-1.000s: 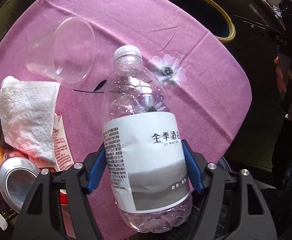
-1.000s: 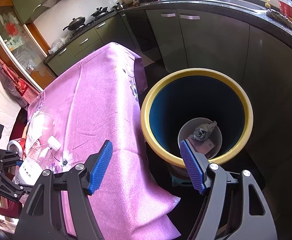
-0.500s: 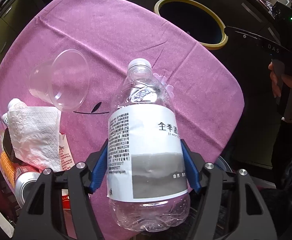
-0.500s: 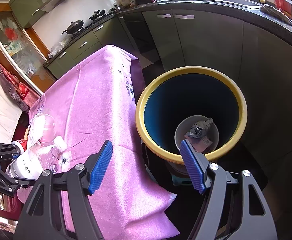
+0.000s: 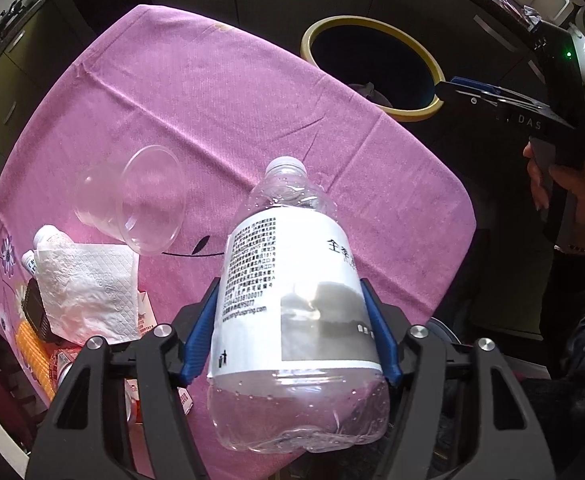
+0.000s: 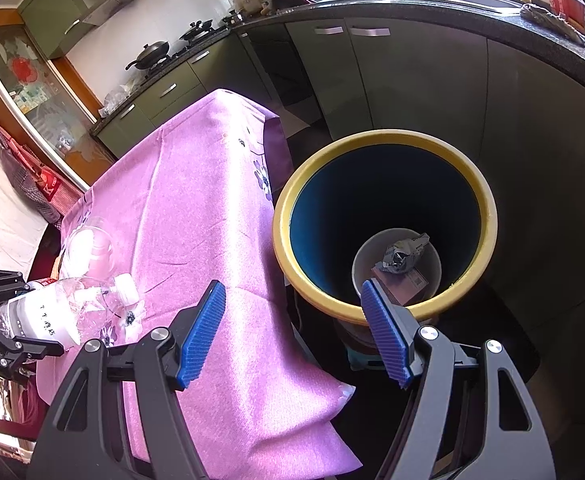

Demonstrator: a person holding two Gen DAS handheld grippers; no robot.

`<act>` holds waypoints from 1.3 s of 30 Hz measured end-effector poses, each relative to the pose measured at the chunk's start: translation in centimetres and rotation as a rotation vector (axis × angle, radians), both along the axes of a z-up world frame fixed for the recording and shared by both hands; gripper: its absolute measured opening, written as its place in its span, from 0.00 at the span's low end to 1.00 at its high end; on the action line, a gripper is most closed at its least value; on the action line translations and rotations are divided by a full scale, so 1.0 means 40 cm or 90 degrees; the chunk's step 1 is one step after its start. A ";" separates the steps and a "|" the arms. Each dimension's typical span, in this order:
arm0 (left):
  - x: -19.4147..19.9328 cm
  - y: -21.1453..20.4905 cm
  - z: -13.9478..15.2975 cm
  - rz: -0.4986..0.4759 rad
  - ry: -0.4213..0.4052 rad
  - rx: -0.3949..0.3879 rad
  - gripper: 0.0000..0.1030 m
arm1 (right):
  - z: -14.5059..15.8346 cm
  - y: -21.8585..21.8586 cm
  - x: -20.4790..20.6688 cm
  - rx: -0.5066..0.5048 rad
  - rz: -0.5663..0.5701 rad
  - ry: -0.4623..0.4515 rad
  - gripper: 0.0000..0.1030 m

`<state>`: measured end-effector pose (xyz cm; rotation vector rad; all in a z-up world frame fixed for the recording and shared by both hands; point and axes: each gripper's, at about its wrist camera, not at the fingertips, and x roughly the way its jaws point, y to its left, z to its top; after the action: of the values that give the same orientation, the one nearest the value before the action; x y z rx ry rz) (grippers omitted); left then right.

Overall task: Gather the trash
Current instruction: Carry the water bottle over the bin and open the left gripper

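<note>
My left hand-held gripper [image 5: 288,332] has lifted the bottle [image 5: 292,300] clear of the surface [image 5: 232,92]; its pads clamp the labelled middle, so the pickup looks done. The bin [image 5: 372,68] waits at one o'clock, past the cloth's edge. My right hand-held gripper [image 6: 296,332] hovers over the bin, open and empty, possibly in the bottle's way. Cup [image 5: 140,200] and tissue [image 5: 88,292], at nine o'clock, remain.

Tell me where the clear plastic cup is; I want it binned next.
In the left wrist view the clear plastic cup lies on its side on the pink tablecloth, left of the held water bottle and just above the crumpled white tissue.
</note>
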<state>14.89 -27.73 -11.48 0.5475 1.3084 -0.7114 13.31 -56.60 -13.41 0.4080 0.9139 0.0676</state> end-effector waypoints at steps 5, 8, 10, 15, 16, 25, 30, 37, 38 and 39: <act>0.001 0.000 0.022 -0.002 -0.011 -0.006 0.60 | 0.002 -0.001 -0.002 0.000 0.000 -0.001 0.68; 0.001 -0.002 0.031 -0.002 -0.014 -0.010 0.60 | 0.001 -0.001 -0.002 0.001 0.000 -0.001 0.68; 0.001 -0.001 0.038 -0.003 -0.017 -0.011 0.60 | -0.001 -0.002 -0.001 0.002 0.000 -0.001 0.68; 0.005 -0.003 0.051 -0.004 -0.021 -0.018 0.60 | -0.002 -0.002 -0.002 0.001 -0.001 0.000 0.68; 0.005 -0.007 0.057 -0.006 -0.021 -0.022 0.60 | -0.002 -0.002 -0.002 0.000 -0.001 -0.001 0.68; 0.014 -0.174 0.123 -0.069 -0.037 -0.062 0.60 | 0.052 -0.066 -0.074 -0.010 -0.056 -0.043 0.68; 0.053 -0.361 0.108 -0.127 -0.037 -0.080 0.60 | 0.073 -0.115 -0.128 -0.013 -0.088 -0.056 0.68; 0.173 -0.611 0.011 -0.151 -0.072 -0.079 0.63 | 0.059 -0.188 -0.206 -0.010 -0.133 -0.045 0.68; 0.190 -0.631 -0.002 -0.146 -0.078 -0.078 0.72 | 0.055 -0.199 -0.214 -0.009 -0.139 -0.041 0.68; 0.205 -0.647 -0.012 -0.138 -0.085 -0.079 0.80 | 0.052 -0.208 -0.221 -0.008 -0.144 -0.039 0.68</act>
<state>23.08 -53.61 -11.95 0.6314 1.0832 -0.9134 4.45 -64.93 -11.32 0.4929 0.8029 -0.1323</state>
